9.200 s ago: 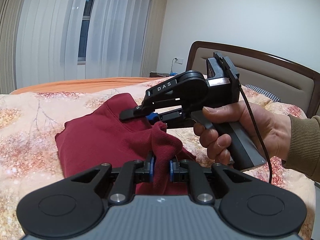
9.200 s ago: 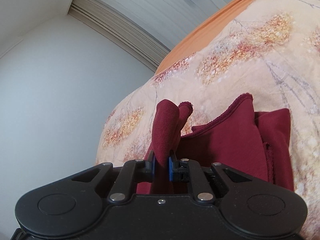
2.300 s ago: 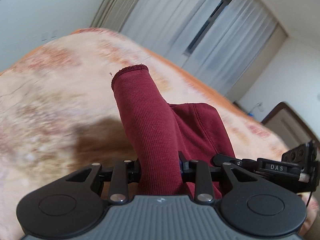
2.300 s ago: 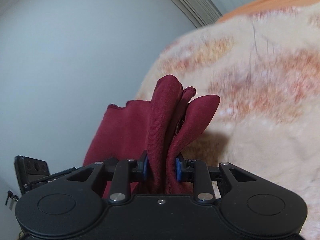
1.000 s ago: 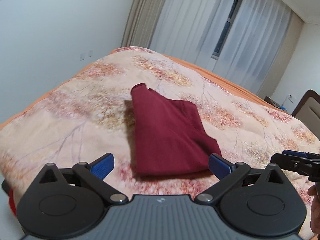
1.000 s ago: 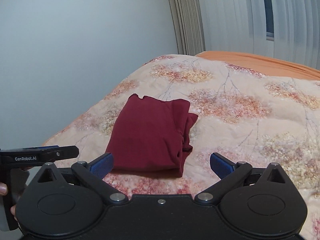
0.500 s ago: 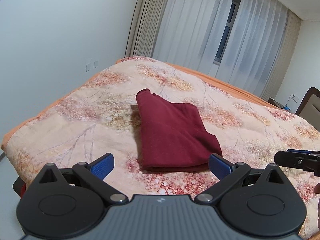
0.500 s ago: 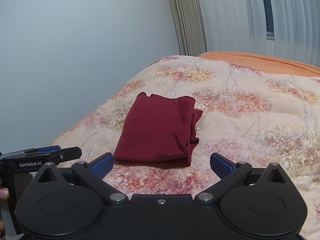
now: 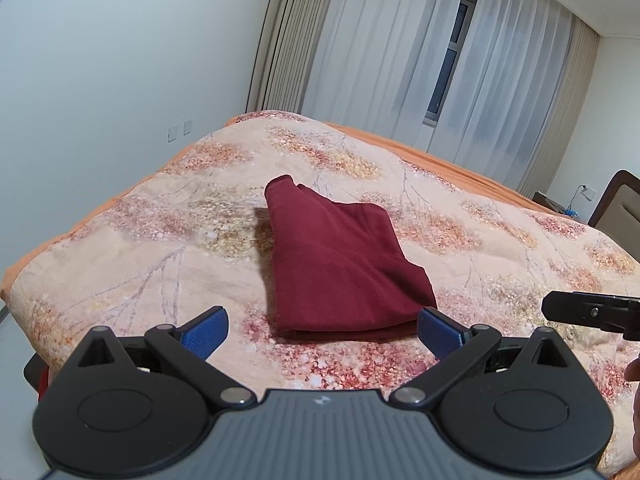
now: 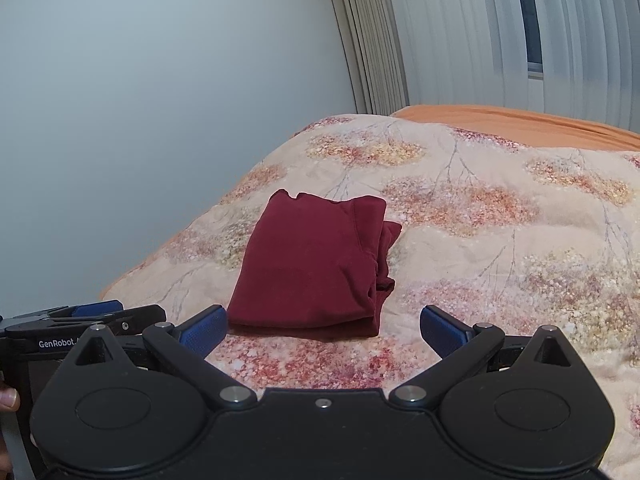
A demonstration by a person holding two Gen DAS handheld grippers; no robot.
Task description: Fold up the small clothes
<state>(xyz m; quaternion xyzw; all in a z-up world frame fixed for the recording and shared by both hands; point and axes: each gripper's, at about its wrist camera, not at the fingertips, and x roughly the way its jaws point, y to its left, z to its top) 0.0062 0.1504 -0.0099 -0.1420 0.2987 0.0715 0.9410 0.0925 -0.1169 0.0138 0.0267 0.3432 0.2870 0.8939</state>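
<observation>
A dark red garment (image 9: 340,264) lies folded into a compact rectangle on the floral bedspread (image 9: 160,240); it also shows in the right wrist view (image 10: 316,264). My left gripper (image 9: 323,330) is open and empty, held back from the garment's near edge. My right gripper (image 10: 323,330) is open and empty, also short of the garment. The right gripper's tip shows at the right edge of the left wrist view (image 9: 592,312), and the left gripper shows at the lower left of the right wrist view (image 10: 80,320).
The bed's edge (image 9: 24,268) drops off at the left, by a white wall. Curtains (image 9: 440,60) hang behind the bed. A dark headboard (image 9: 616,204) stands at the far right. An orange sheet (image 10: 520,120) borders the bedspread's far side.
Both grippers let go of the garment, opened and drew back from it. Over the last second the folded garment lies still while both views pull slightly farther away.
</observation>
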